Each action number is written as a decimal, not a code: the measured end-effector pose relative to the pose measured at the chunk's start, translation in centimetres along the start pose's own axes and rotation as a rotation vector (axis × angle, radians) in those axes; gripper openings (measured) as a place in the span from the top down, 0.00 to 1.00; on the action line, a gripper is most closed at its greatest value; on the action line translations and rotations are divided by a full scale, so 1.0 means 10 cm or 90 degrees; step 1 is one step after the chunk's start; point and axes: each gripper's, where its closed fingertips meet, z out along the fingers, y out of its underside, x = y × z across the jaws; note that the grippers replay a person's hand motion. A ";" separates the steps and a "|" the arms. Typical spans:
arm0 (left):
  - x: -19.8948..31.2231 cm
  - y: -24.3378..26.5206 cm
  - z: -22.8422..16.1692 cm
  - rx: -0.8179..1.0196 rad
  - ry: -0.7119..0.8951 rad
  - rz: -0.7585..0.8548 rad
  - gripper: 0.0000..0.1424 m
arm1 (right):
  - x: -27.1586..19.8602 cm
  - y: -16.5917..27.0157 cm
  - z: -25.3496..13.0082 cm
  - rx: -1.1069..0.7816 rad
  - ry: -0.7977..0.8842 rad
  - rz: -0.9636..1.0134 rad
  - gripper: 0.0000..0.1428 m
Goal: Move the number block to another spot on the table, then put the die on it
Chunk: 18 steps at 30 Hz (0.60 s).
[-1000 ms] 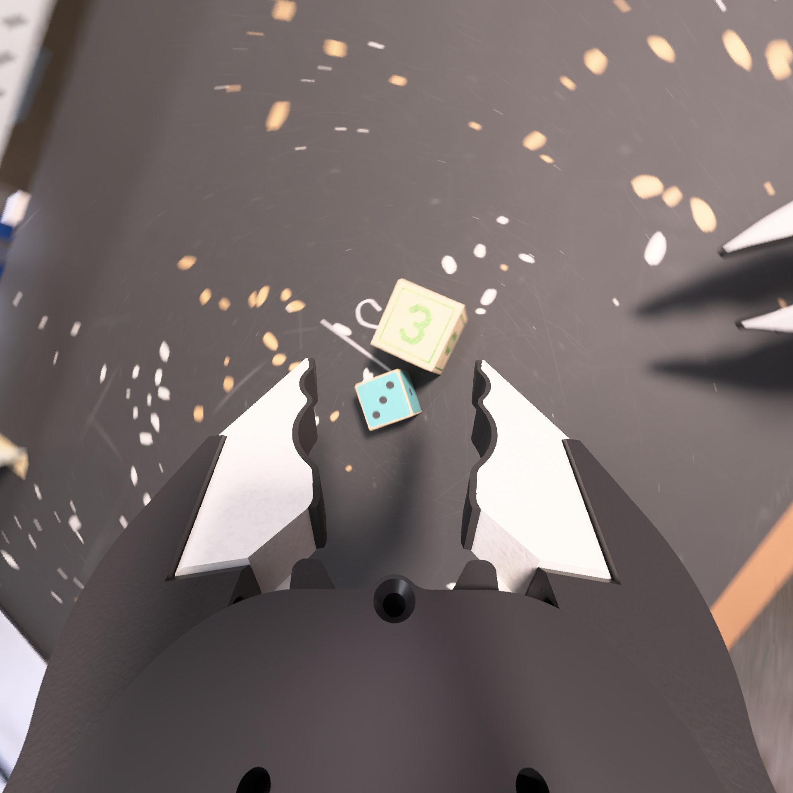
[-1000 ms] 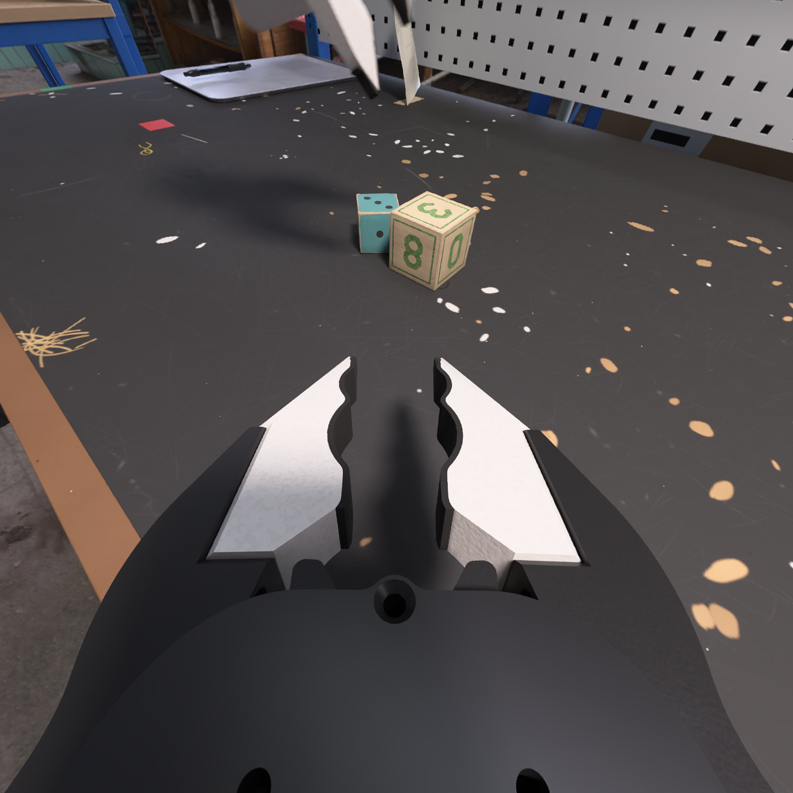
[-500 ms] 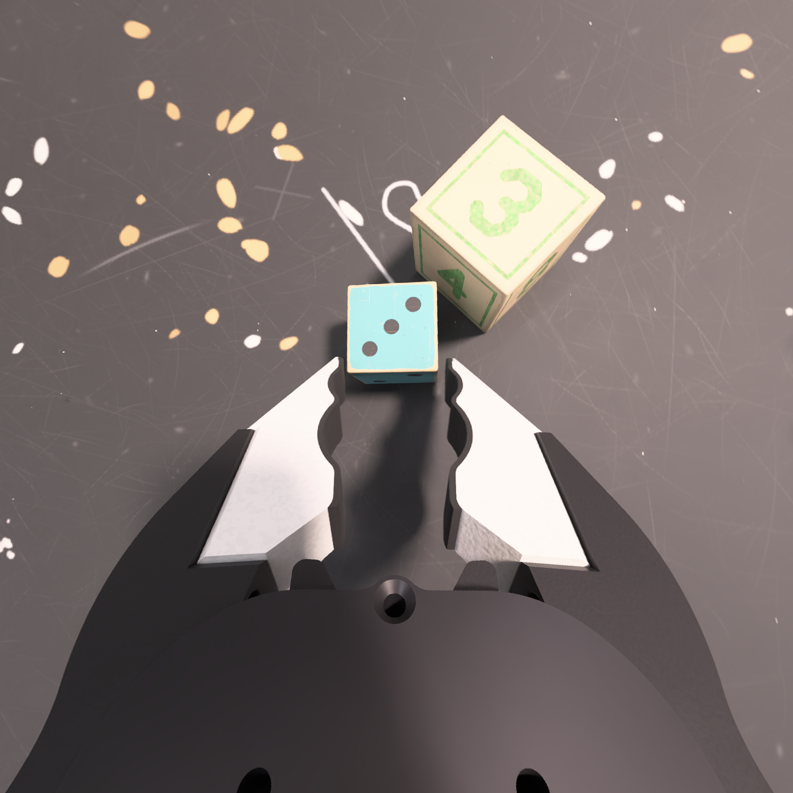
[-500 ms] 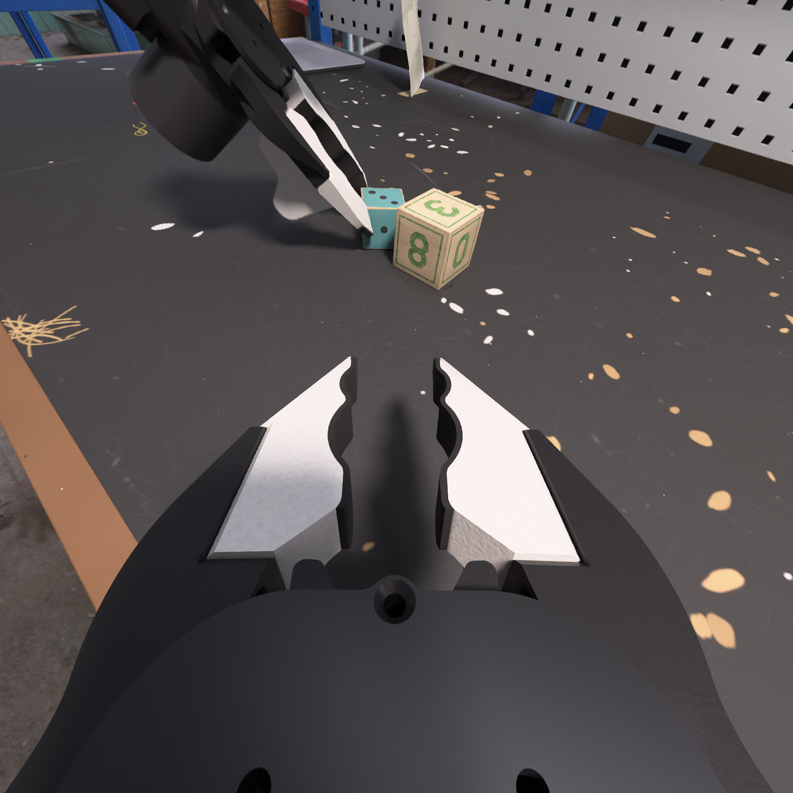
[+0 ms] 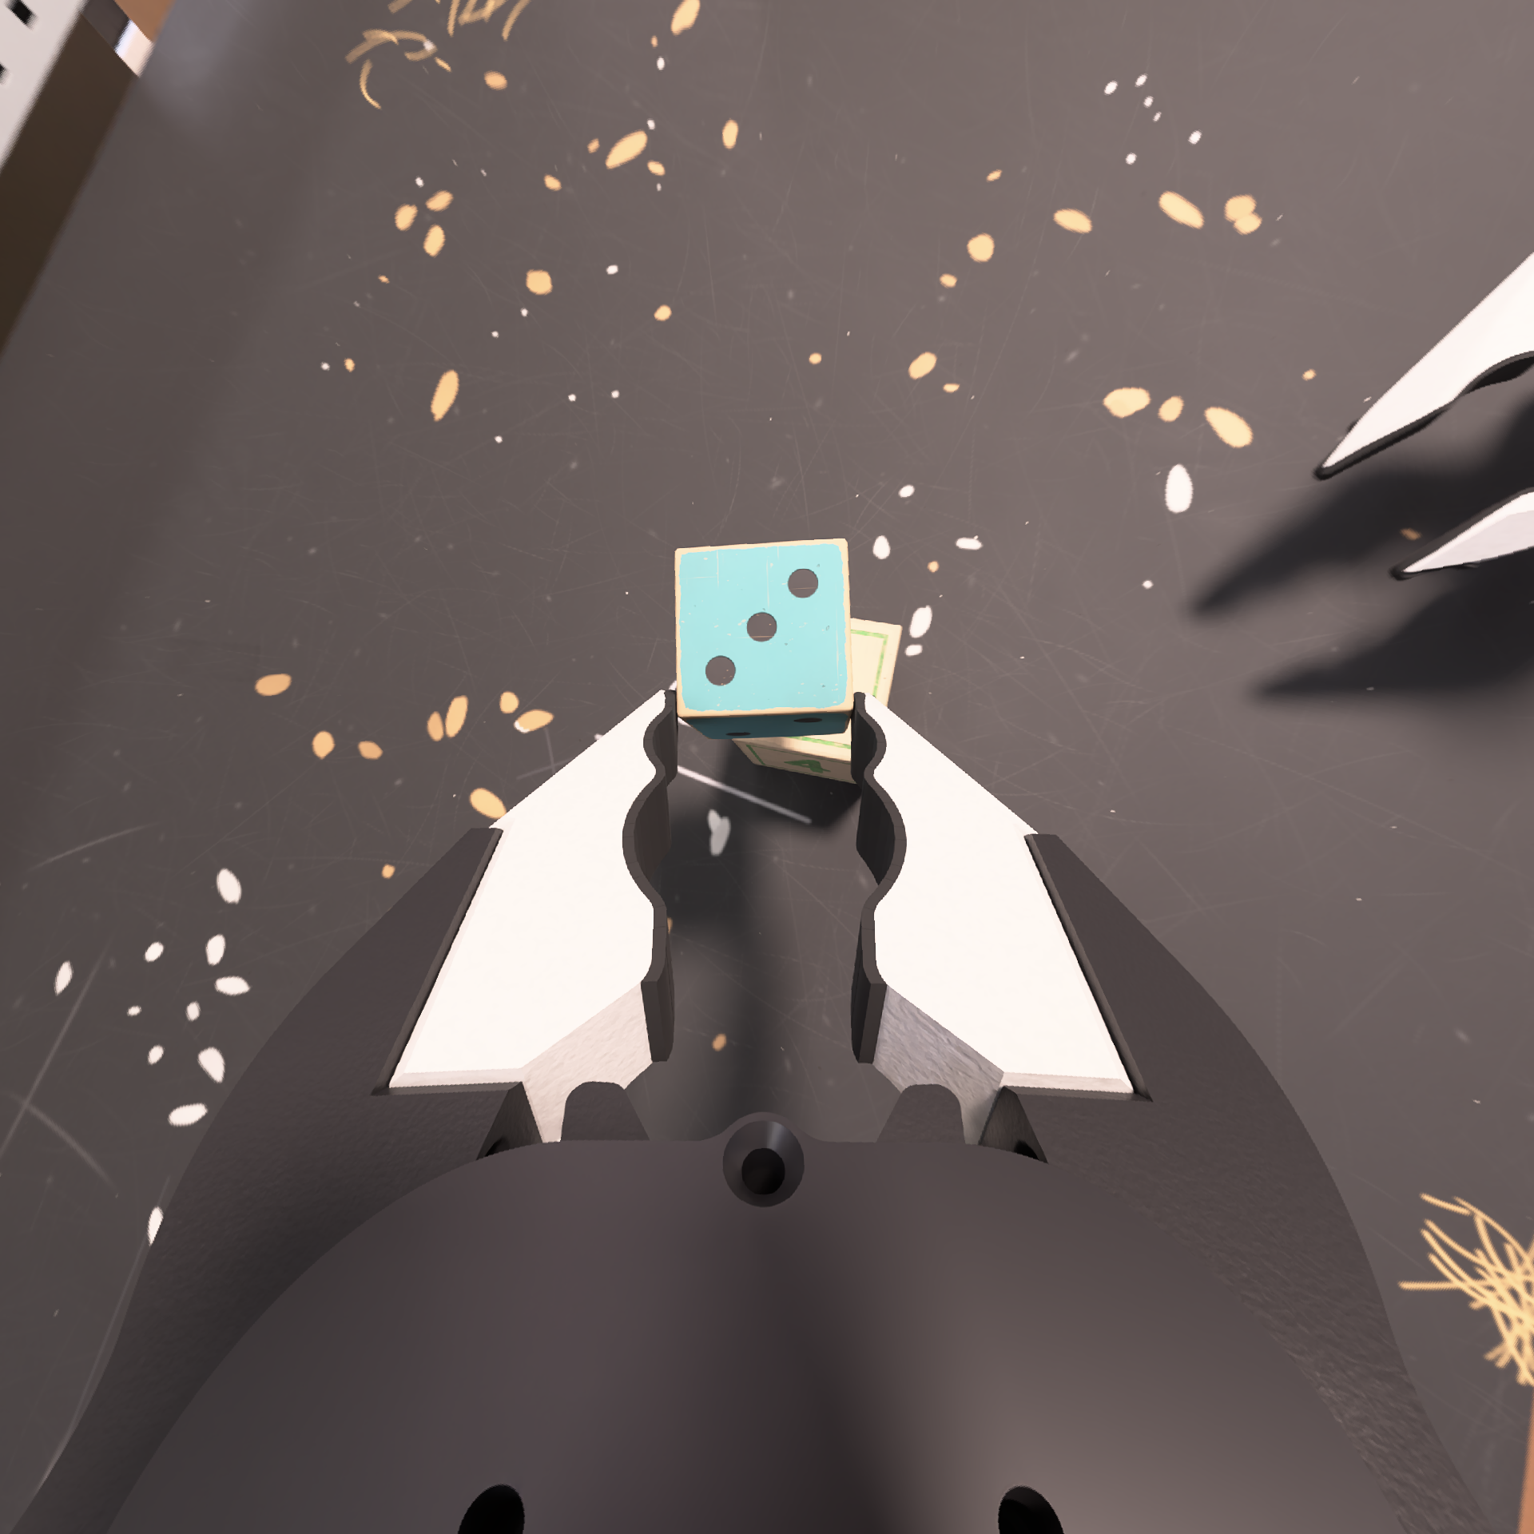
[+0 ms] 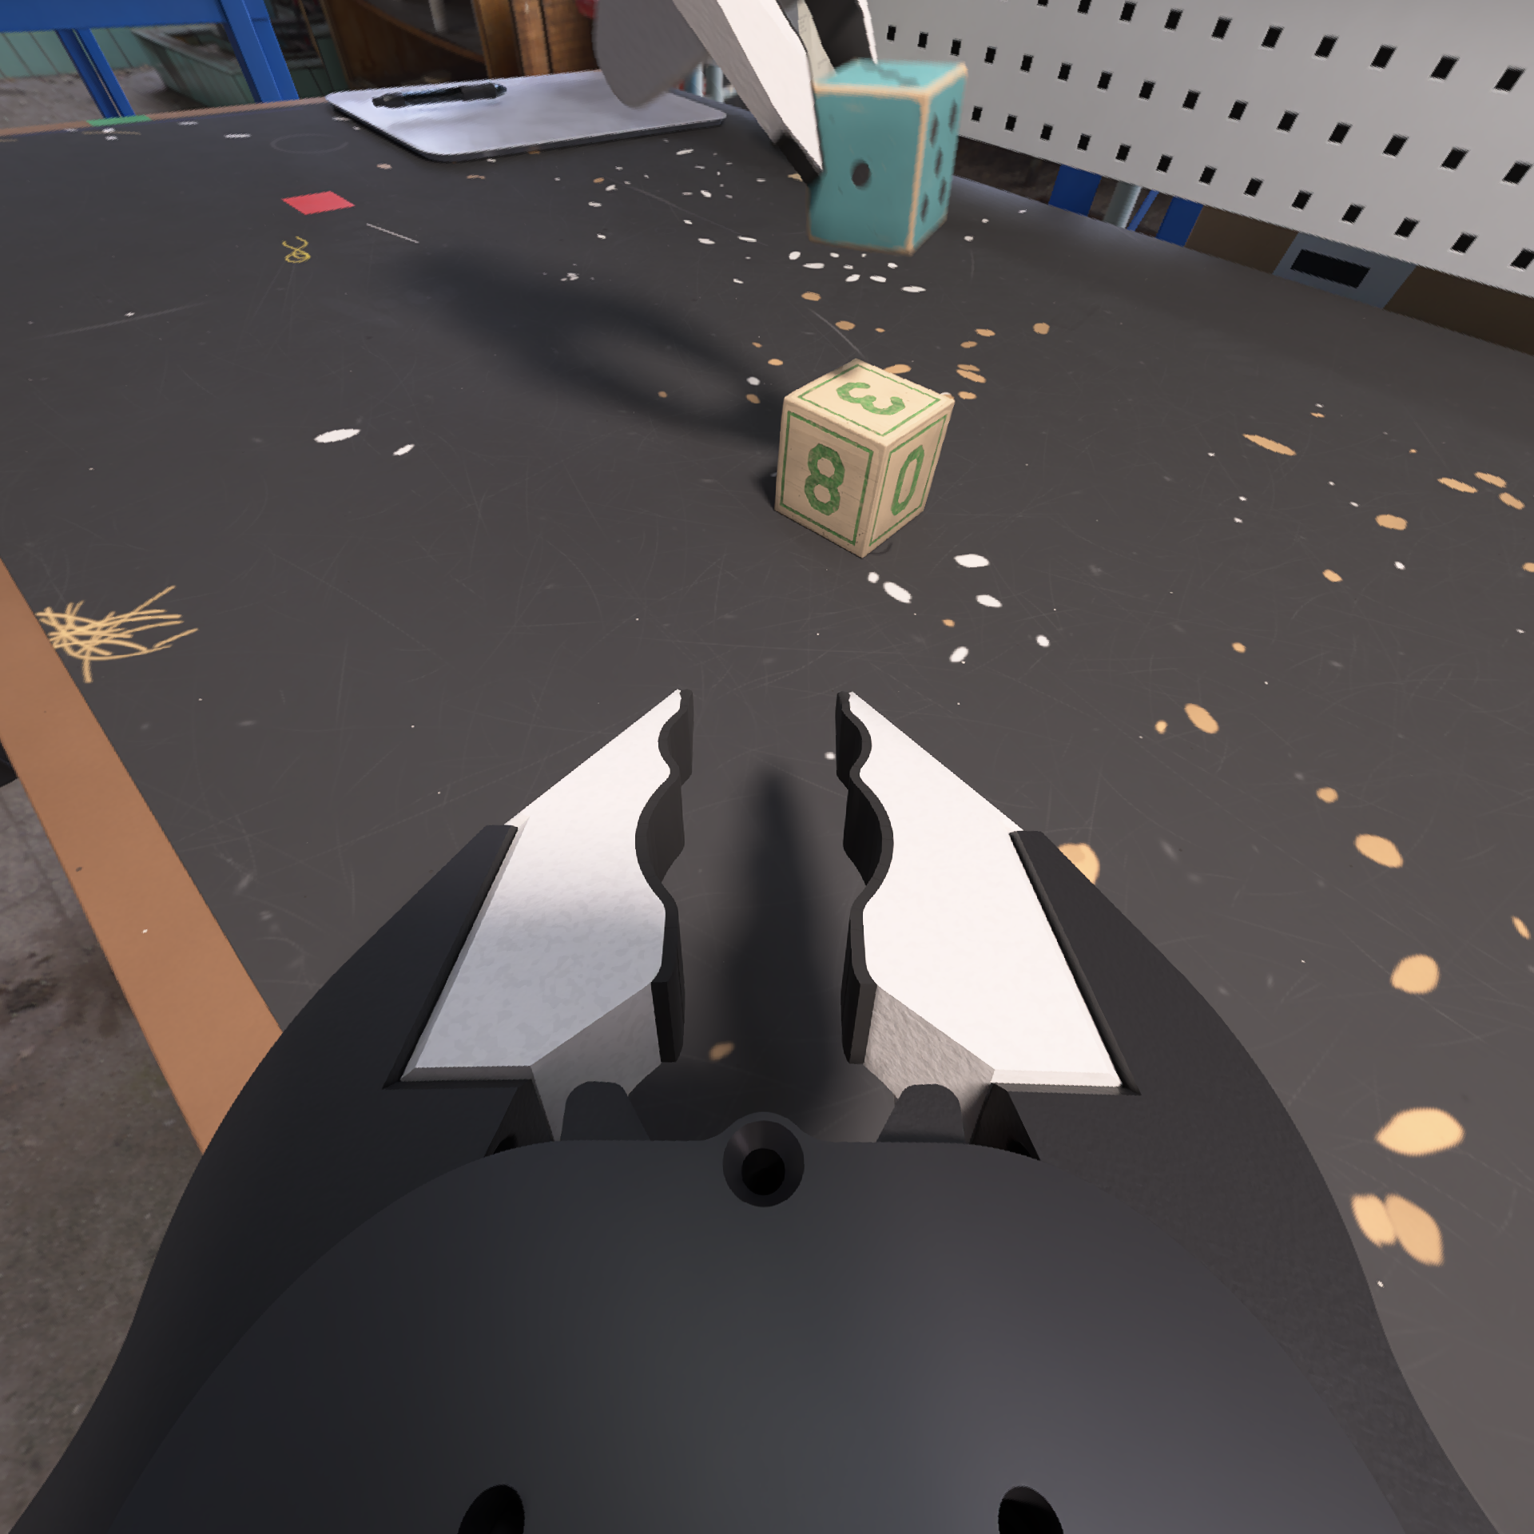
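Observation:
My left gripper is shut on the turquoise die at its fingertips and holds it high above the table; the die also shows in the right wrist view. The cream wooden number block with green digits stands on the dark table, and in the left wrist view it is mostly hidden below the die. My right gripper is open and empty, low over the table, well short of the block. Its fingers show at the right edge of the left wrist view.
The dark table is speckled with paint flecks and has a brown front edge. A grey clipboard lies at the far side, a red square to the left, a white pegboard behind.
My left gripper closed on the die and lifted it off the table, up above the number block. The block stayed in place. My right gripper has barely moved.

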 end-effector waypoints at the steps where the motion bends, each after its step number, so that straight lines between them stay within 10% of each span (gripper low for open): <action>1: -0.02 0.02 0.07 -0.008 0.004 0.002 0.71 | -0.01 0.00 0.00 0.000 -0.001 0.000 0.76; 18: 0.00 0.25 0.44 0.009 0.038 0.037 0.70 | -0.07 0.02 0.01 -0.010 -0.009 0.000 0.76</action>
